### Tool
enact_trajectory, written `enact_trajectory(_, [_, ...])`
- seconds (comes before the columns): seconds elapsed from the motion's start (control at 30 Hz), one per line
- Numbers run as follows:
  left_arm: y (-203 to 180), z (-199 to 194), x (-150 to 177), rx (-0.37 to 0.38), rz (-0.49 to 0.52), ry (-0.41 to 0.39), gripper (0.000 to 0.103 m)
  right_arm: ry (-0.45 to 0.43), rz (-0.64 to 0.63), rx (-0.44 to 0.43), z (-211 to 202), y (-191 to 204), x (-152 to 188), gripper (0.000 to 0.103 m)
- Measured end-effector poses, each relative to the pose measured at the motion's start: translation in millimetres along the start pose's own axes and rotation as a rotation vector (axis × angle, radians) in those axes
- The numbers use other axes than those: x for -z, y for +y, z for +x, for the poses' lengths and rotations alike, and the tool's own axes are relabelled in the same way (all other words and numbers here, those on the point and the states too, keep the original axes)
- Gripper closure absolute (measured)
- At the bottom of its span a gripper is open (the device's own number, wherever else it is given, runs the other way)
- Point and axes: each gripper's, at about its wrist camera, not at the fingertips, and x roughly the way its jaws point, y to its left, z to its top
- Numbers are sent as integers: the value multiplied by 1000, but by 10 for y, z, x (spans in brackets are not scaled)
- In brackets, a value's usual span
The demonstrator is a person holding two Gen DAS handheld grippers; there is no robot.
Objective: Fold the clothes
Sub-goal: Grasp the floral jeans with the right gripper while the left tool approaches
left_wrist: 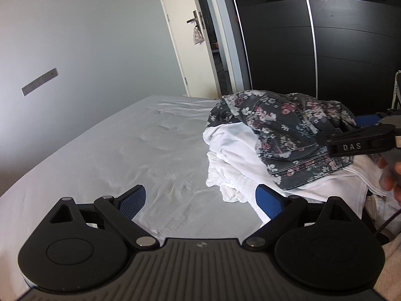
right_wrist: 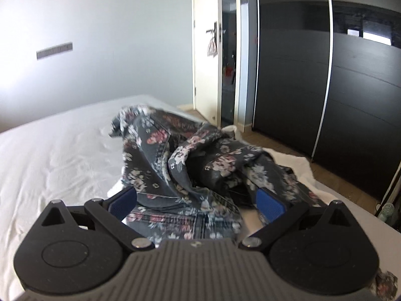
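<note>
Lying crumpled between the gaping right tongs [right_wrist: 196,200], the floral garment [right_wrist: 175,165] sits right of the released left tongs [left_wrist: 200,202].

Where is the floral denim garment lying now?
The floral denim garment lies crumpled on the white clothes at the bed's right side, between the right tool's open fingers.

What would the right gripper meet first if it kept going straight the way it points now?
Most likely the floral denim garment: it lies bunched between and just beyond the open right gripper, atop white clothes on the bed. Depth is unclear, so contact may be immediate.
</note>
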Motion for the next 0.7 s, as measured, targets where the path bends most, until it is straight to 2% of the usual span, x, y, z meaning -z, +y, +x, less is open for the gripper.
enact_trajectory(0.17, [176,67,16,-18,-40,23,0,37,-33,20,369,58,-137,2])
enact_trajectory(0.2, [215,64,19,-20,-51,24,0,50,-45,27,422,80,-177,6])
enact_trajectory(0.37, [395,16,38,-33,-88,27,0,79,-103,56,505,189,-360,44])
enact_trajectory(0.43, [458,-24,45,-41,-97,23,0,79,-117,68,477,221,-433,69])
enact_trajectory(0.47, [494,-53,49,-41,-103,20,0,78,-122,72,455,235,-473,71])
enact_trajectory(0.53, [569,-119,63,-48,-115,13,0,65,-130,76,384,271,-567,85])
enact_trajectory(0.7, [849,-339,133,-87,-167,-4,0,-10,-177,59,50,514,-795,91])
